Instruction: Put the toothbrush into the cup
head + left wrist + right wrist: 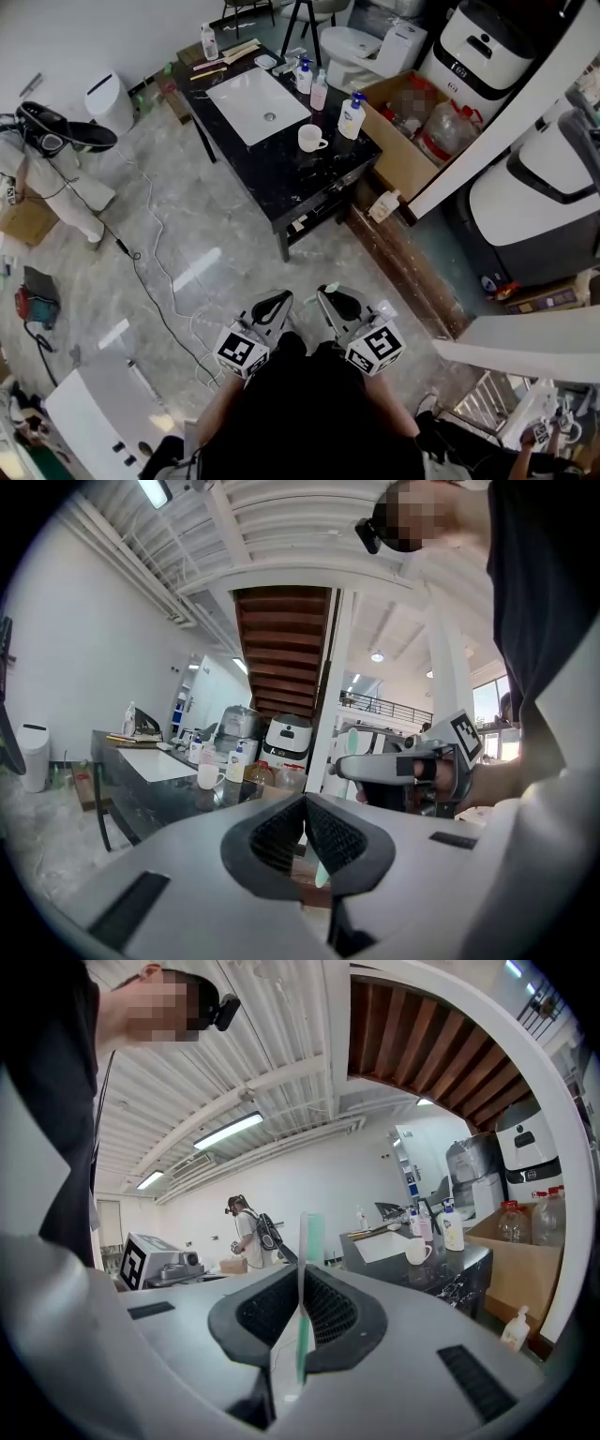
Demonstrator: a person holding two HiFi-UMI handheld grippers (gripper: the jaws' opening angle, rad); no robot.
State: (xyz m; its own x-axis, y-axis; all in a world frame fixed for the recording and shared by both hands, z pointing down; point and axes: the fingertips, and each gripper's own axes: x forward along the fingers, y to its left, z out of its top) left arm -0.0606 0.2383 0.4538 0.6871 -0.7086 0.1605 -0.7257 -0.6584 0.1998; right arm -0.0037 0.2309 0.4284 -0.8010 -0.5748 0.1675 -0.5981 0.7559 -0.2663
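Note:
I hold both grippers close in front of me, well short of the black table (pixel 281 178). The white cup (pixel 311 139) stands on the table's near right part, by the white basin (pixel 257 105). My right gripper (pixel 330 294) is shut on a toothbrush (pixel 304 1283) with a green and white handle that sticks up between the pads. The left gripper view shows the toothbrush's green head (pixel 352 742) above the right gripper (pixel 349 766). My left gripper (pixel 305 822) is shut, pads together, with nothing seen in it. The cup (pixel 208 776) (pixel 415 1252) lies far ahead in both gripper views.
Soap bottles (pixel 352 114) stand beside the cup. An open cardboard box (pixel 412 122) sits right of the table, with white appliances (pixel 548 202) and a slanted white beam (pixel 511 108) beyond. Cables (pixel 150 258) trail over the marble floor at left. Another person (pixel 246 1232) stands far off.

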